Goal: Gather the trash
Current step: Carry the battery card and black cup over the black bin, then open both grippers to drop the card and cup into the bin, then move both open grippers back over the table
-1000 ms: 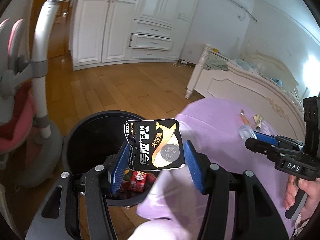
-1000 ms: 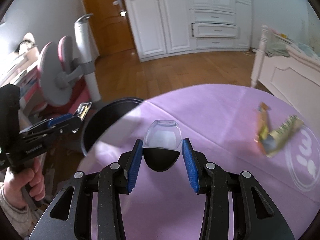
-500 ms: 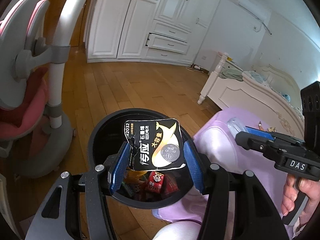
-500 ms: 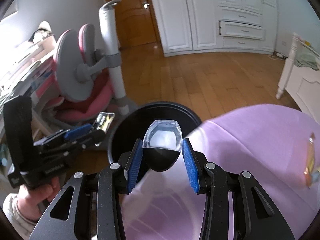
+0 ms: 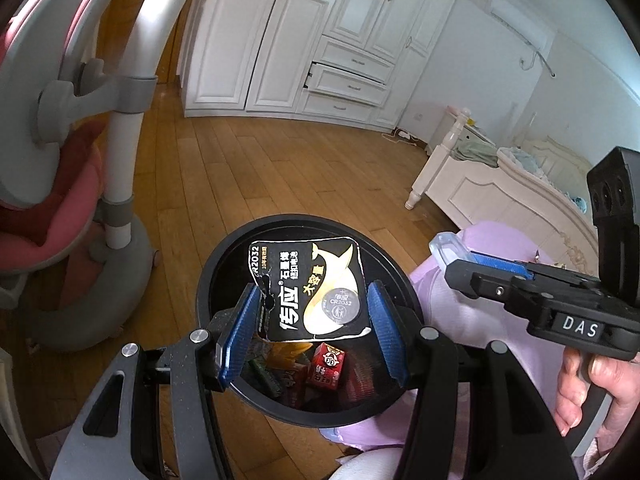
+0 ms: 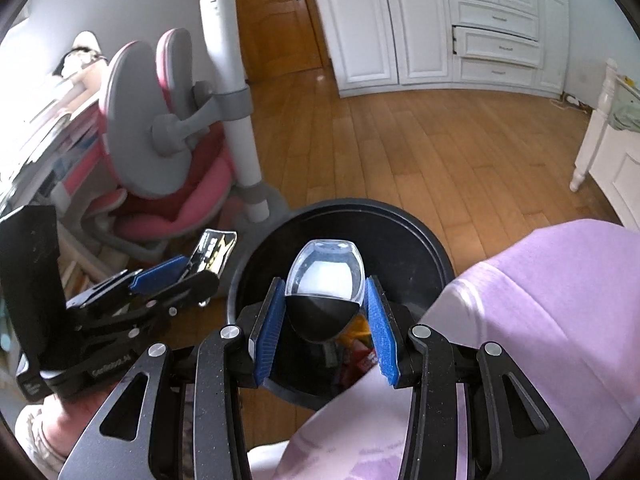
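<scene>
here we see both loads poised over the black bin [image 5: 208,280]: our left gripper [image 5: 312,316] clamps a torn battery card [image 5: 308,288], our right gripper [image 6: 325,312] clamps a clear plastic shell [image 6: 325,276]. wrappers [image 5: 328,368] already lie inside; both releases remain. only the right view shows the purple table [image 6: 540,300] bare near its edge.

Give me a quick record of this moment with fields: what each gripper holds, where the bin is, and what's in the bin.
left gripper: shut on battery card, over the bin
right gripper: shut on clear plastic cup, over the bin
bin: black, round, on wood floor beside purple-covered table
bin contents: red cartons and other wrappers
</scene>
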A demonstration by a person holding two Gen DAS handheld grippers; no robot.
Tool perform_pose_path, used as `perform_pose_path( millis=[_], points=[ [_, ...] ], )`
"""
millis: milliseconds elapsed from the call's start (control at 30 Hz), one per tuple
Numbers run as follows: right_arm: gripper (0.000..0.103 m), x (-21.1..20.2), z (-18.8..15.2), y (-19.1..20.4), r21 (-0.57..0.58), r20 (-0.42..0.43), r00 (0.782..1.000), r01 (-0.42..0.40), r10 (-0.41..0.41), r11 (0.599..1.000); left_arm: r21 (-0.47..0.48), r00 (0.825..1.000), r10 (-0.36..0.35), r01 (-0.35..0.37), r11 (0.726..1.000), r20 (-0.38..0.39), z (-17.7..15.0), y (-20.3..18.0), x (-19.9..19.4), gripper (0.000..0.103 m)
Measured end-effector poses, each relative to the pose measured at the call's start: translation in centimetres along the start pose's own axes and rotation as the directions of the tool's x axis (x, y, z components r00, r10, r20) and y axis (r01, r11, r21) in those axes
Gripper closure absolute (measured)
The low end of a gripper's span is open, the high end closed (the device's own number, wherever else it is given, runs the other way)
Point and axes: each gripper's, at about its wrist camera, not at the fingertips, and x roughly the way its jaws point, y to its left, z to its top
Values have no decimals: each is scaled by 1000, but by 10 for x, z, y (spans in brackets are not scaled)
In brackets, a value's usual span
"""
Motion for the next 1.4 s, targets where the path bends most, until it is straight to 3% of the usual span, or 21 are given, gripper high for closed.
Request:
perform_pose_path(
  millis=[500,567,600,700,867,1000,1400],
  points=[
    [61,28,7,-8,28,-39,999,6,-5,1000,18,1000,17,-16,1000,-23,3,0,20,43],
    [57,28,8,-10,35,-39,999,4,-3,999,21,1000,22,-21,1000,-22,4,-1,21,39],
    [49,27,8,-11,35,-34,999,7,-5,999,22,1000,23,-23,1000,-21,4,-1,21,34],
    [46,24,9,-13,31,-21,1000,8,-7,999,29,999,33,-33,999,-12,5,-1,20,30],
    [46,16,8,-19,45,-8,1000,-3,4,999,31,999,30,-29,999,-19,5,-4,20,29],
    [46,5,2,-27,64,3,1000,-10,10,998,45,1000,29,-28,999,-11,5,-13,17,19],
    [46,-48,-29,-73,149,65,998,5,-15,989,137,999,-42,46,990,-31,6,-69,16,16]
  ],
)
